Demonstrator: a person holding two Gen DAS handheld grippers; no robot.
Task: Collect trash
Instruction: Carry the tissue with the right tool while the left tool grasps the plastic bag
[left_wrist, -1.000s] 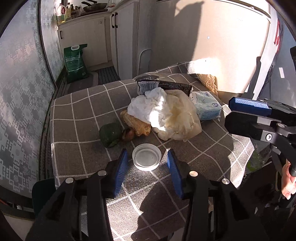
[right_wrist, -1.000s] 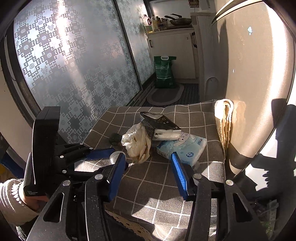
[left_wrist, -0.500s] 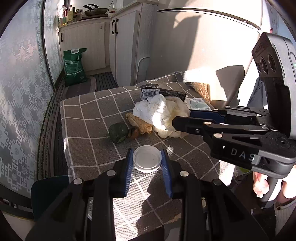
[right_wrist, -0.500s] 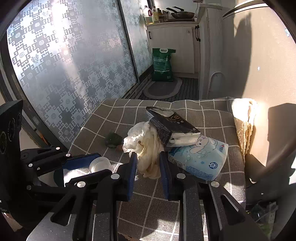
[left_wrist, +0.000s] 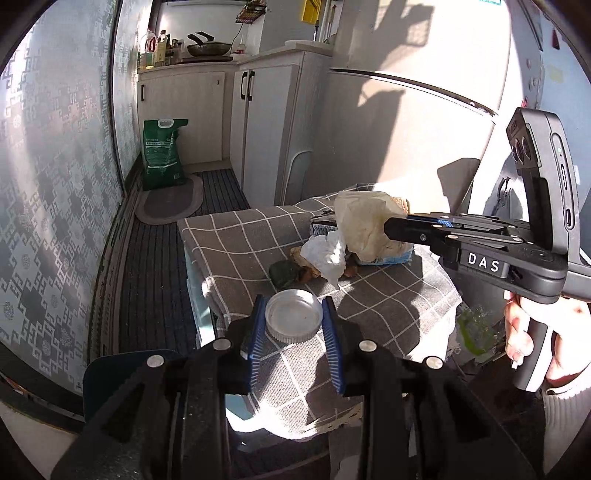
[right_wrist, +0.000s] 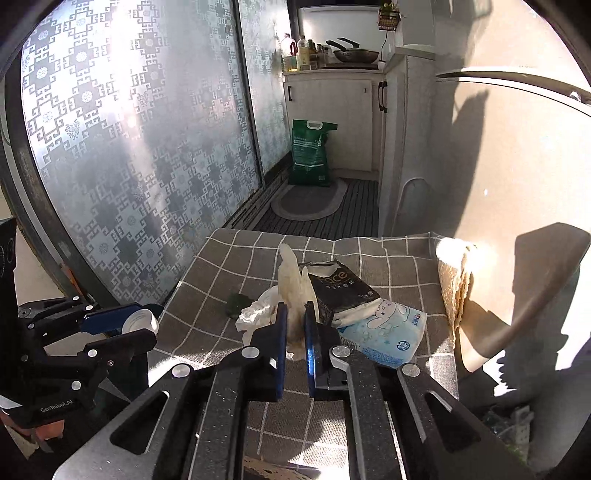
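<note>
Both your grabs have landed: the left gripper (left_wrist: 293, 325), open a second ago, now clamps the white lid (left_wrist: 293, 318) at the table's (left_wrist: 236, 236) near edge, while the right gripper (right_wrist: 295, 328) has pinched the cream plastic bag (right_wrist: 293, 288) mid-pile, ready for lifting away.

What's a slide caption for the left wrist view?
Left claw grips white lid; right claw lifts crumpled plastic bag.
</note>
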